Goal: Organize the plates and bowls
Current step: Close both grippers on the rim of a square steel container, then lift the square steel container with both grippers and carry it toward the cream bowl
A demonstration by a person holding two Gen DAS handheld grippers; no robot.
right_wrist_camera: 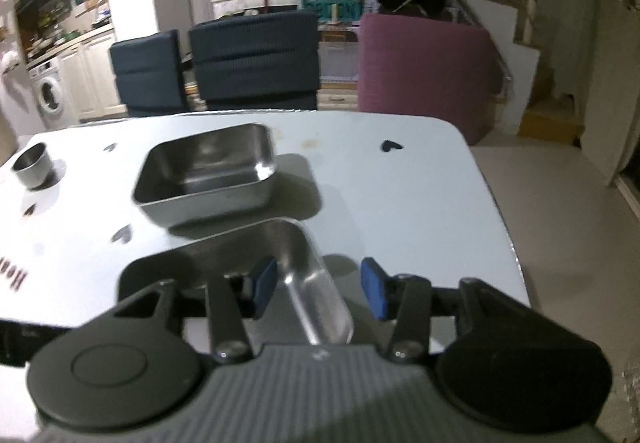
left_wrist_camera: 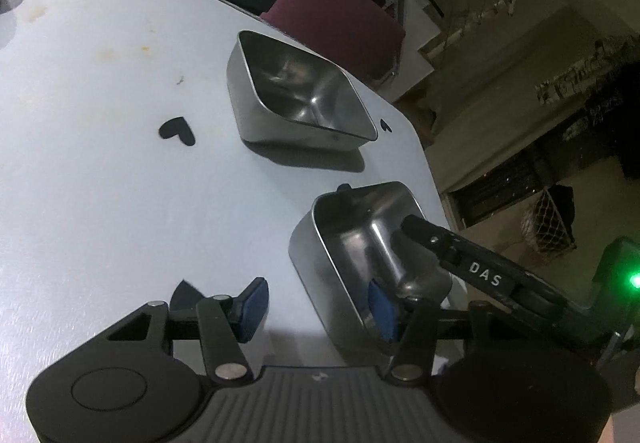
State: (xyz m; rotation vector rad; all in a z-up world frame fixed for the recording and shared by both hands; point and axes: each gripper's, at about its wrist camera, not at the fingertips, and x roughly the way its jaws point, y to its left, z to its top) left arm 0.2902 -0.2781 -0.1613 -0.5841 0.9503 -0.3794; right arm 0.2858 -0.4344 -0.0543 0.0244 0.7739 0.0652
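Grippers (left_wrist_camera: 320, 307) straddle near tray (left_wrist_camera: 340, 243) walls.

Dim indoor light, fisheye warping, blurred right-wrist view.

Two square steel bowls sit on the white table (right_wrist_camera: 440, 203): the near bowl (right_wrist_camera: 248, 255) and the far bowl (right_wrist_camera: 208, 171). One small round steel cup (right_wrist_camera: 33, 165) stands off to the left. Three chairs stand behind the table, two dark blue (right_wrist_camera: 256, 59) and one maroon chair (right_wrist_camera: 424, 63). One washing machine (right_wrist_camera: 50, 95) stands against the wall.
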